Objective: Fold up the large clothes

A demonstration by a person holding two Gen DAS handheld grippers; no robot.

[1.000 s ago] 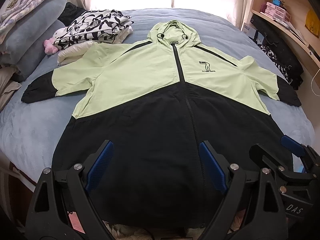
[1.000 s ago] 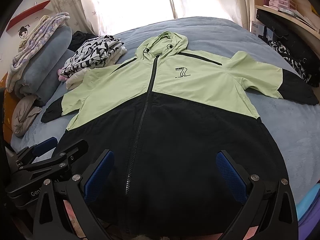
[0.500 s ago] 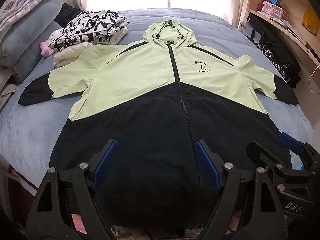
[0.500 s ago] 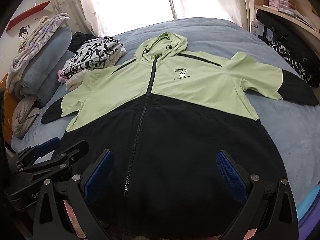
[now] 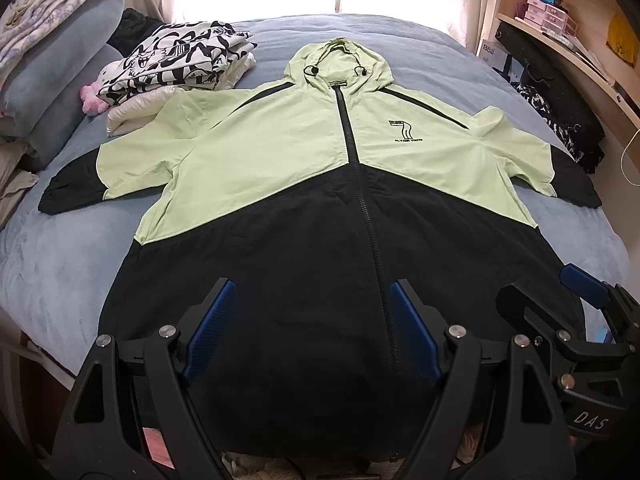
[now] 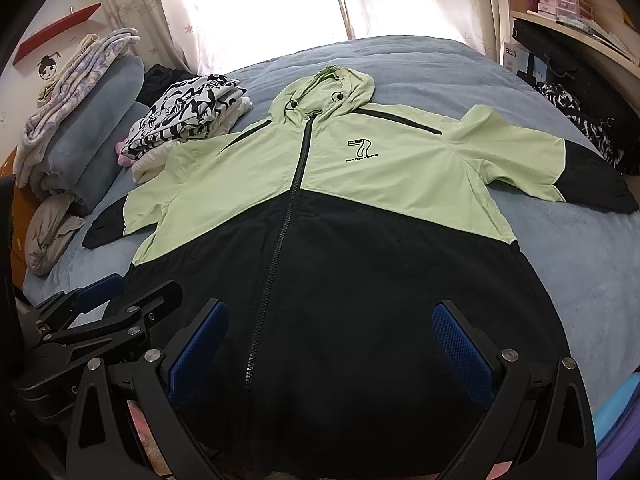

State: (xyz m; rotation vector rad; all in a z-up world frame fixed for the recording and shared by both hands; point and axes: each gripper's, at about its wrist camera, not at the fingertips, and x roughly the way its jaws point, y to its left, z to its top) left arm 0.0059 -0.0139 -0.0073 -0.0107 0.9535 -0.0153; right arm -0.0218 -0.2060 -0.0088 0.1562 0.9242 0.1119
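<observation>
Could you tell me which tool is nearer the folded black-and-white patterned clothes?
Left. The left tool hovers over the jacket hem on the side of the patterned clothes; the right tool hovers farther across.

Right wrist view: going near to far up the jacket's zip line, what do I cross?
Black lower panel → green chest panel → hood → blue bedspread → curtained window.

Green-and-black jacket point(image 5: 320, 208), blue bedspread point(image 5: 52, 264)

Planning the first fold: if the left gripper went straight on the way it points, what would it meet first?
Probably the black lower front of the jacket; the left gripper stands open above it, holding nothing.
</observation>
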